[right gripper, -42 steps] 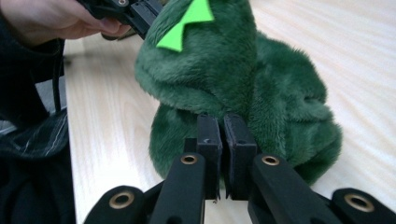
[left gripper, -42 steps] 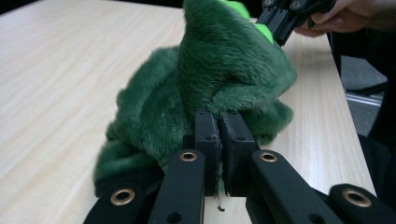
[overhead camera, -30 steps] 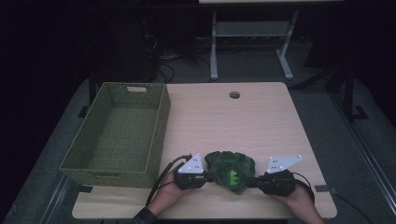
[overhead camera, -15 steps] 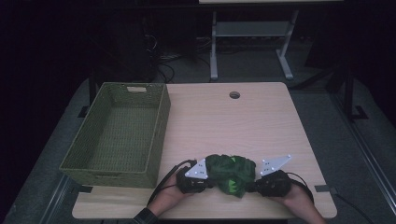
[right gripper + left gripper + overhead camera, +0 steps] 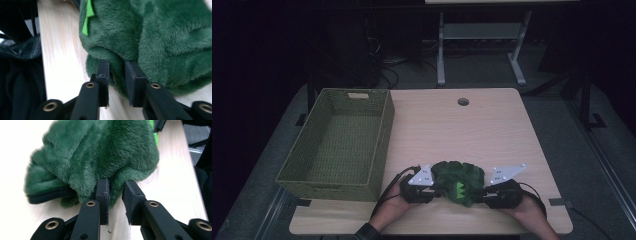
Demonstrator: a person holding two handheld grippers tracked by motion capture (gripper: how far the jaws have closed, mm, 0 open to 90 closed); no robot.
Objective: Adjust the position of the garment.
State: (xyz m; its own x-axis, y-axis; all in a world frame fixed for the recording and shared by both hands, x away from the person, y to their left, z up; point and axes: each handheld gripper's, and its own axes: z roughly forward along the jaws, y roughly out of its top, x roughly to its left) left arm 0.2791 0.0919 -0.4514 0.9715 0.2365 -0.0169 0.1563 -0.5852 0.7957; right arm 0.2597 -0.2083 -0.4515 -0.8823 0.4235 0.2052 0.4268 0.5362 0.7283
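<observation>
Green plush spans 9 to 3 o'clock between left gripper and right gripper; both jaws have just been opening, fur lying loose between them.

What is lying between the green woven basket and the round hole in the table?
In the high view, only bare wooden tabletop lies between the basket and the hole.

Lab — bare desk, dark room, floor cables.

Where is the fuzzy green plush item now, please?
In the high view, the fuzzy green plush item lies near the table's front edge, between both grippers, right of the woven basket.
</observation>
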